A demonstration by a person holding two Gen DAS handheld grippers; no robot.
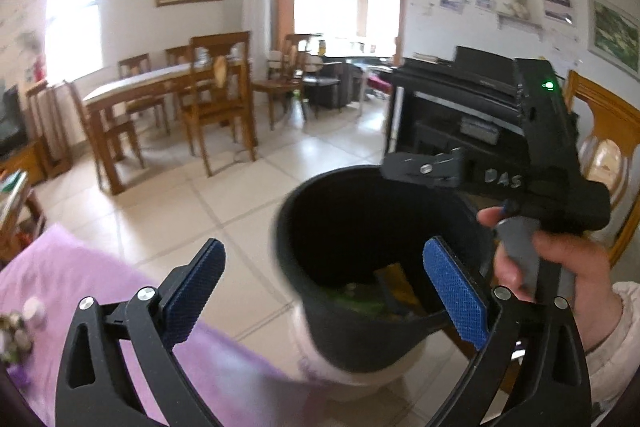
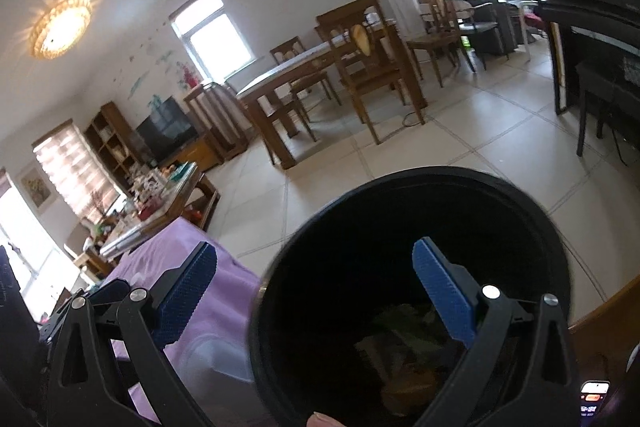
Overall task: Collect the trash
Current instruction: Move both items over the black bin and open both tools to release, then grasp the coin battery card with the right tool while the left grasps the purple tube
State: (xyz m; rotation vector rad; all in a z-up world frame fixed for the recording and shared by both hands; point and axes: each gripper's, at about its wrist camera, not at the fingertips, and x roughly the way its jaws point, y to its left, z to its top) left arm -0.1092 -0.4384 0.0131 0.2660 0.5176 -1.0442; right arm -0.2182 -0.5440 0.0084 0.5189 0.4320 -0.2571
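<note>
A black round trash bin (image 1: 360, 343) is held up in front of both grippers; it is blurred. Green and yellow wrappers (image 1: 384, 297) lie at its bottom. It also shows in the right wrist view (image 2: 276, 327), with paper and green scraps (image 2: 404, 343) inside. My left gripper (image 1: 324, 293) is open and empty, its right finger over the bin's mouth. My right gripper (image 2: 316, 297) is open and empty, its right finger (image 2: 444, 297) inside the bin's mouth. In the left wrist view the right gripper's body (image 1: 552, 163) shows above the bin, held by a hand (image 1: 560, 267).
A purple cloth (image 1: 68, 291) covers a surface at lower left, with small objects (image 1: 24, 323) on it. A wooden dining table (image 1: 160, 83) with chairs stands beyond tiled floor. A black piano (image 1: 452, 103) is at right, a wooden chair (image 1: 608, 131) beside it.
</note>
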